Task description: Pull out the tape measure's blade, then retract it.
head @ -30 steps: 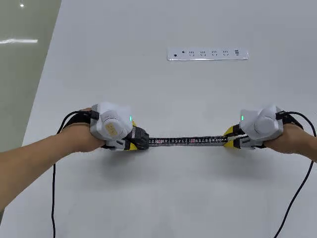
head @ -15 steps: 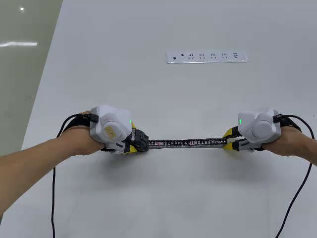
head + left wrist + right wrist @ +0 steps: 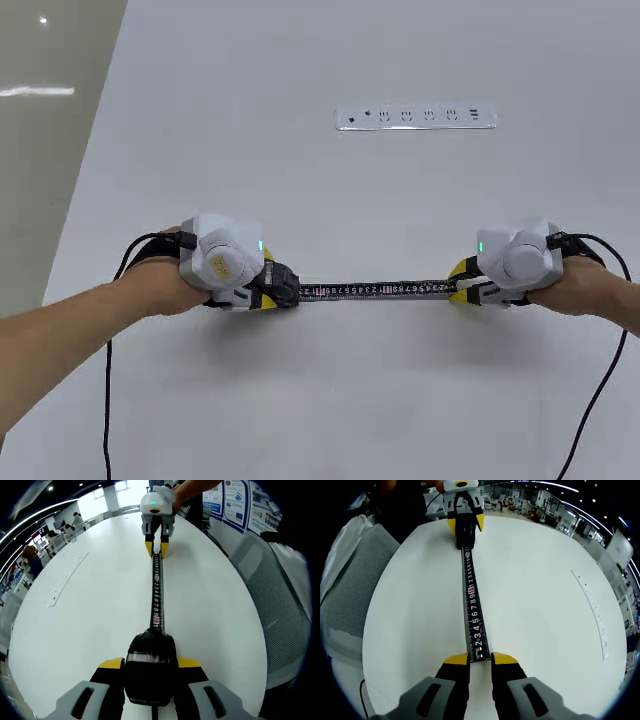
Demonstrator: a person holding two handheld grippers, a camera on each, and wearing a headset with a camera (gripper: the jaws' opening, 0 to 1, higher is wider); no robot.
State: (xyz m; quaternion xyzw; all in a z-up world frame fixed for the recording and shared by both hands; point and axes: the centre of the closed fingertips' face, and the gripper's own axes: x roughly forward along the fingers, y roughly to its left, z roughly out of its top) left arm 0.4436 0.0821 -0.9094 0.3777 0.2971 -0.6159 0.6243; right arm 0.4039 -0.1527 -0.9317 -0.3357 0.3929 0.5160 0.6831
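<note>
1. The left gripper [image 3: 268, 282] is closed tight on the black tape measure [image 3: 284, 286], at 9 o'clock on the white table [image 3: 300, 400].
2. The right gripper [image 3: 460, 286] pinches the tip of the blade [image 3: 375, 289] at 3 o'clock.
3. The blade runs straight between them.
4. A power strip [image 3: 415, 117] lies at 12 o'clock.

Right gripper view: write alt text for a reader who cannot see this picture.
The right gripper pinches the end of a numbered blade, which runs straight across a white table to the black tape measure held by the left gripper. A power strip lies to the right.
</note>
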